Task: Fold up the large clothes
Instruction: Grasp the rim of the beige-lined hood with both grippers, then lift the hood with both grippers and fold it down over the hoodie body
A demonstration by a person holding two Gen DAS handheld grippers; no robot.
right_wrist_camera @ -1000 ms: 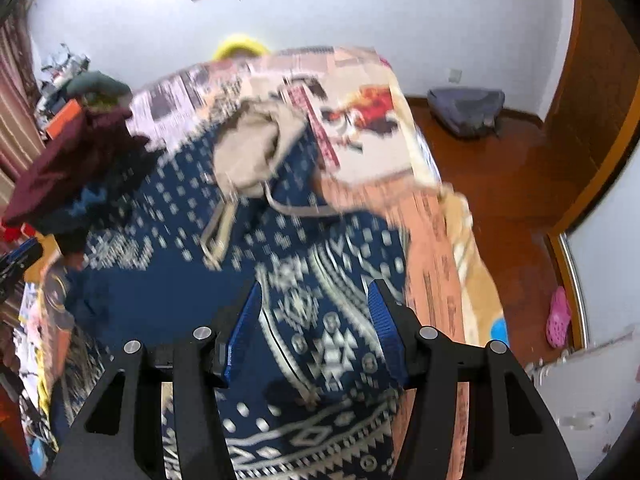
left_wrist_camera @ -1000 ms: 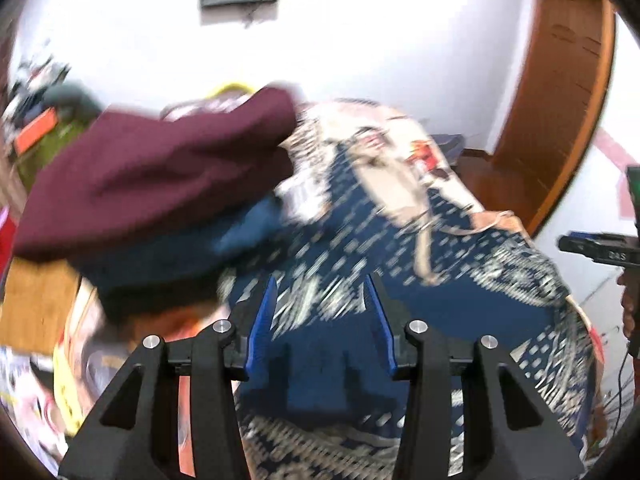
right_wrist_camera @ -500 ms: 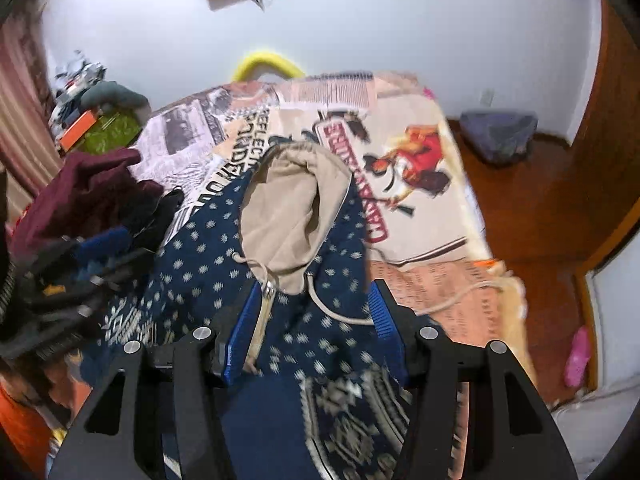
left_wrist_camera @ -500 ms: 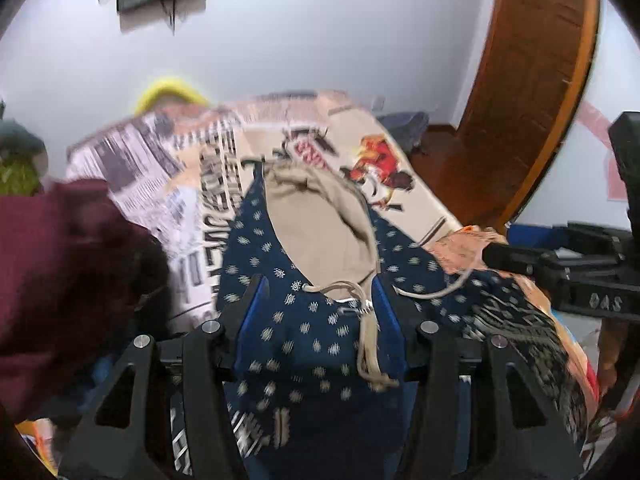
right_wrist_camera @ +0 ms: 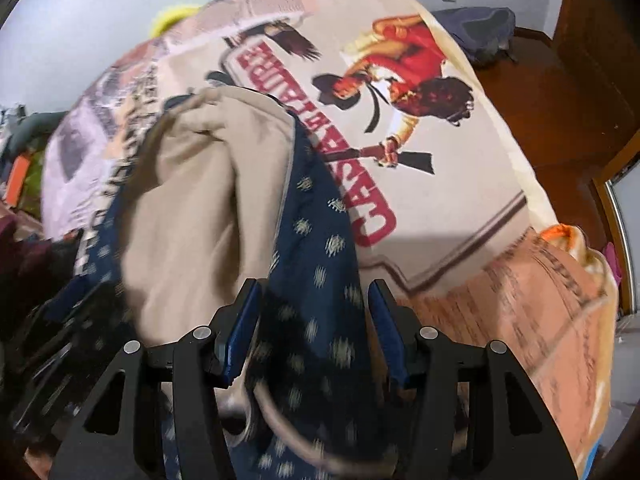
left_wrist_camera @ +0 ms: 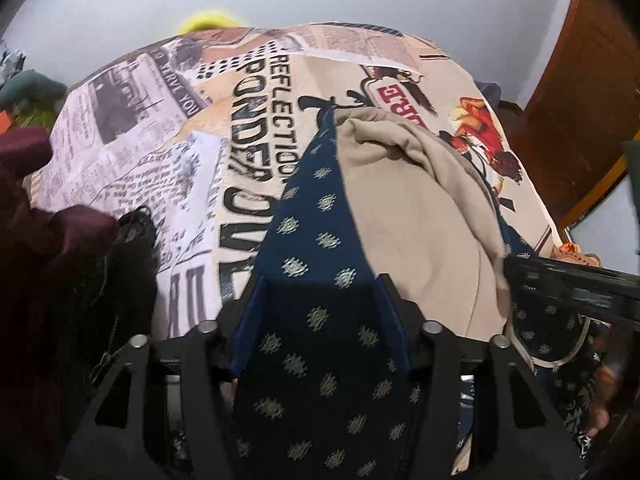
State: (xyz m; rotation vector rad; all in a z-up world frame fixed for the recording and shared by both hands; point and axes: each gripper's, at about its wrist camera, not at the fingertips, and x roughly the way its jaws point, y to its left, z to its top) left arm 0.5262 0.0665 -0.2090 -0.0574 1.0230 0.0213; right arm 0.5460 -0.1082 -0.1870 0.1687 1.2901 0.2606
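Navy patterned hoodie (left_wrist_camera: 320,240) lies spread on the bed (left_wrist_camera: 160,152), hood end toward the far wall, beige hood lining (left_wrist_camera: 408,216) facing up. Left tool (left_wrist_camera: 320,292) sits over the hood's left navy edge, right tool (right_wrist_camera: 314,294) over its right navy edge. Left jaws have just been opening; cloth shows between the pads but nothing is pinched, so I read it as open. Right jaws stand apart too, fabric under the gap, no visible clamp: open. Handling, my read: soft, limp, lined knit, bulky but not heavy, and it will sag and drag rather than hold shape. A single-layer pinch may slip or peel the lining from the shell. Best grab looks like the hood rim seam or shoulder line, both layers together, both tools level. Watch the drawstring (right_wrist_camera: 280,412) under the right tool, blurred here; it could snag in the jaws. Left wrist view alone shows the maroon clothes pile (left_wrist_camera: 36,240) just beside the hoodie and the right tool coming in from the side. Right wrist view alone shows the bed's far edge, wood floor (right_wrist_camera: 540,92) and a dark bag (right_wrist_camera: 476,24) by the wall.
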